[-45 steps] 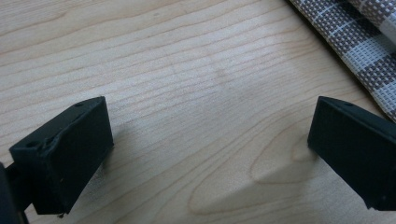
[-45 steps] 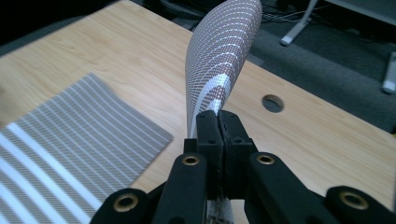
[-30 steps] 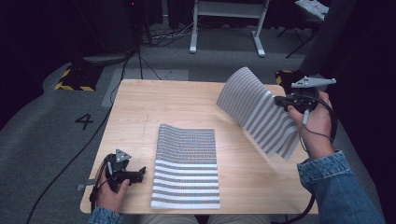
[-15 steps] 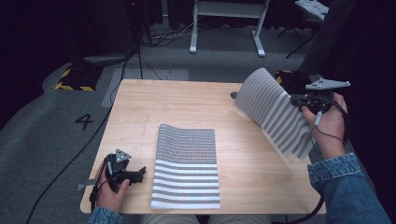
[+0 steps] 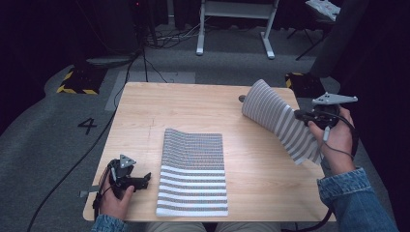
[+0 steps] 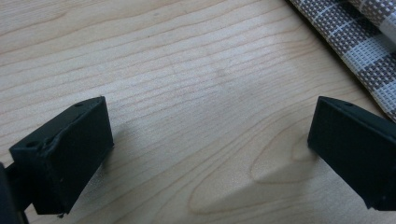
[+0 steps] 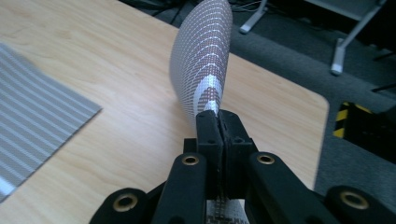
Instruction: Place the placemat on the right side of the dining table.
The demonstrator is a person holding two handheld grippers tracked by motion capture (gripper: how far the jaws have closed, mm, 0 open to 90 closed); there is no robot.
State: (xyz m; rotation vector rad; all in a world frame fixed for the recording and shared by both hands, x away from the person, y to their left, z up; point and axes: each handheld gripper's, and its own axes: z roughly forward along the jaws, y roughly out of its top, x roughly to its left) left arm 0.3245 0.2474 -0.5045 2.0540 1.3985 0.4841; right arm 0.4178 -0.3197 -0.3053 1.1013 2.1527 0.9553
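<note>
Over at the left edge of the high view, a grey floor carries a painted number 4 (image 5: 87, 125) and a yellow-and-black striped block (image 5: 77, 82), with a black cable (image 5: 87, 154) running past them toward the table's near corner. Next comes the wooden table (image 5: 193, 106) itself. At its near-left corner the left gripper (image 5: 140, 180) rests low on the wood in the person's left hand (image 5: 113, 198), jaws spread wide with nothing between them; the left gripper view shows bare wood grain in the gap and only a corner of woven mat at the upper right, apart from both jaws.

Toward the middle lies 1 flat striped mat (image 5: 193, 176), spread on the table with its near edge close to the table's front and its far edge slightly humped. Open wood separates it from the work on the right.

Further right, the right gripper (image 5: 300, 116) is clamped tight on the lifted striped mat (image 5: 278, 118). That mat curls up off the table near the far-right corner, its far end arching above the surface while its near end hangs past the right hand (image 5: 336, 140). In the right gripper view, the 2 jaws meet on the mat's edge and the sheet bows upward ahead of them. A small dark round spot (image 5: 241, 98) sits on the table just beside the lifted mat's far end. Beyond the table stands a white frame (image 5: 234, 24) on the floor.
</note>
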